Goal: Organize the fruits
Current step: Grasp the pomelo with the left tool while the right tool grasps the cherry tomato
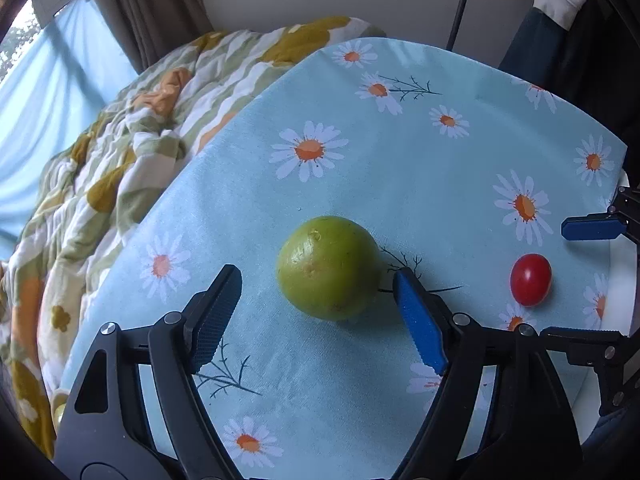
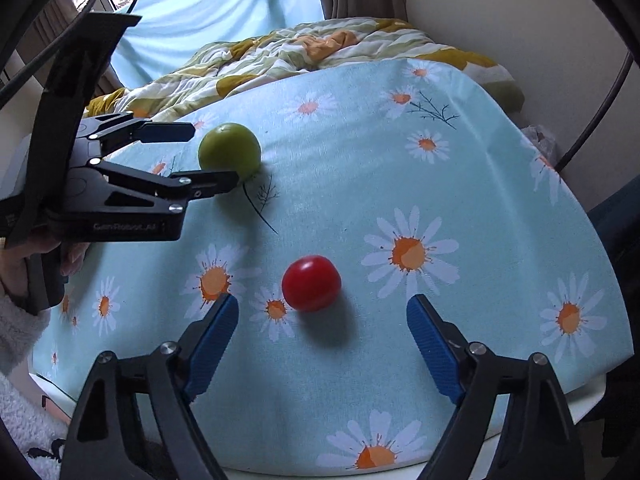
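Fingers (image 1: 216, 312) of the left gripper (image 1: 316, 308) stand spread on either side of the green fruit (image 1: 328, 268) without touching it, and the right gripper (image 2: 320, 340) hangs just as wide and empty short of the small red fruit (image 2: 311, 283); both fruits lie well apart on the daisy-print cloth (image 1: 400, 168) over the desk. I'd bring each pair lower until the 2 pads sit level with the fruit's widest part, centred. Closing should be gentle, since round fruit looks likely to roll off-centre.
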Action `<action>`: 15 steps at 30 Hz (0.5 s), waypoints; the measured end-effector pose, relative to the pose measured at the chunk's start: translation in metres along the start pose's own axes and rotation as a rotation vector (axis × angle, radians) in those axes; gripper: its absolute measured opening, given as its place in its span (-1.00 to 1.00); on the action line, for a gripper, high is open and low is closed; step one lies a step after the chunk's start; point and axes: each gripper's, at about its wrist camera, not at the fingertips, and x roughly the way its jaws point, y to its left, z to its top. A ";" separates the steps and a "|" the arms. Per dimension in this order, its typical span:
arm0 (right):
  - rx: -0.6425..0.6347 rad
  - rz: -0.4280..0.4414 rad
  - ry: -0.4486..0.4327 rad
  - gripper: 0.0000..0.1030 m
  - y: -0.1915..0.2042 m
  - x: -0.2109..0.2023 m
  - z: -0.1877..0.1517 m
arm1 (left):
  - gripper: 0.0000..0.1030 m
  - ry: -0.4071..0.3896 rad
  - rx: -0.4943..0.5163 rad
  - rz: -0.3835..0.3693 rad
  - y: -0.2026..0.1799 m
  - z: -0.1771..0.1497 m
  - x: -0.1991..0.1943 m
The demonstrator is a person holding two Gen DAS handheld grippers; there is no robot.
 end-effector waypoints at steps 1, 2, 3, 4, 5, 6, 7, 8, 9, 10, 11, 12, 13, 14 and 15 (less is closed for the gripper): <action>0.000 0.003 0.004 0.53 0.000 0.002 0.000 | 0.58 0.002 0.004 -0.002 -0.001 0.001 0.003; -0.001 0.005 0.006 0.51 0.000 0.003 0.000 | 0.45 0.003 0.008 -0.003 -0.002 0.002 0.006; -0.001 0.006 0.008 0.49 0.000 0.004 -0.001 | 0.40 0.007 0.011 -0.003 -0.002 0.003 0.008; -0.002 0.007 0.010 0.48 0.000 0.004 -0.001 | 0.31 0.010 0.014 -0.004 -0.003 0.003 0.010; -0.005 0.007 0.011 0.47 0.000 0.005 -0.001 | 0.17 0.013 0.018 -0.009 -0.004 0.003 0.012; -0.011 0.006 0.012 0.46 0.001 0.006 -0.001 | 0.14 0.014 0.023 -0.017 -0.004 0.003 0.013; -0.022 0.003 0.014 0.39 0.002 0.006 -0.002 | 0.14 0.009 0.029 -0.009 -0.006 0.004 0.013; -0.036 -0.001 0.017 0.31 0.004 0.007 -0.002 | 0.14 0.009 0.038 -0.003 -0.007 0.004 0.013; -0.050 -0.005 0.021 0.27 0.007 0.009 -0.003 | 0.14 0.009 0.043 0.002 -0.008 0.004 0.014; -0.061 -0.006 0.024 0.23 0.009 0.010 -0.003 | 0.14 0.009 0.041 0.003 -0.008 0.004 0.013; -0.068 -0.002 0.025 0.20 0.011 0.010 -0.003 | 0.14 0.011 0.035 0.000 -0.007 0.004 0.013; -0.071 0.003 0.024 0.19 0.012 0.011 -0.003 | 0.14 0.012 0.025 -0.003 -0.006 0.003 0.012; -0.073 0.009 0.025 0.16 0.013 0.012 -0.003 | 0.14 0.014 0.016 -0.006 -0.005 0.002 0.011; -0.076 0.013 0.025 0.13 0.014 0.013 -0.003 | 0.14 0.014 0.008 -0.008 -0.003 0.001 0.011; -0.080 0.013 0.025 0.11 0.016 0.013 -0.003 | 0.14 0.017 0.005 -0.006 -0.003 -0.001 0.010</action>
